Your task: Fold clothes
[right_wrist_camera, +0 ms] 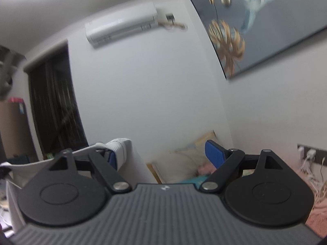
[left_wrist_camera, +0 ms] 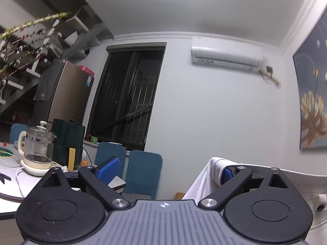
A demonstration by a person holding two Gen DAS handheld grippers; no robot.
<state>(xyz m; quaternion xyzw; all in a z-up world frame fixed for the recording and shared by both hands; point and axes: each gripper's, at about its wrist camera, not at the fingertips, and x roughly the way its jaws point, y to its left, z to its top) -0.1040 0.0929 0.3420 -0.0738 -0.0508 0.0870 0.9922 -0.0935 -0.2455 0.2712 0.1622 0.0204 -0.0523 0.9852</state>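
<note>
Both grippers are raised and point at the far wall. A white garment with a ribbed cuff (left_wrist_camera: 206, 181) hangs over the right finger of my left gripper (left_wrist_camera: 167, 170), whose jaws stand wide apart with nothing between the blue pads (left_wrist_camera: 108, 168). In the right wrist view the same white garment (right_wrist_camera: 121, 146) is draped over the left finger of my right gripper (right_wrist_camera: 163, 156), which is also open. The cloth stretches away to the left (right_wrist_camera: 30, 166) between the two grippers. The rest of the garment is hidden below the frames.
A white table (left_wrist_camera: 12, 185) at the left carries a glass kettle (left_wrist_camera: 37, 149) and a dark green appliance (left_wrist_camera: 67, 140). Blue chairs (left_wrist_camera: 143, 173) stand behind it. Pillows on a bed (right_wrist_camera: 179, 161) and plugged wall sockets (right_wrist_camera: 310, 155) lie to the right.
</note>
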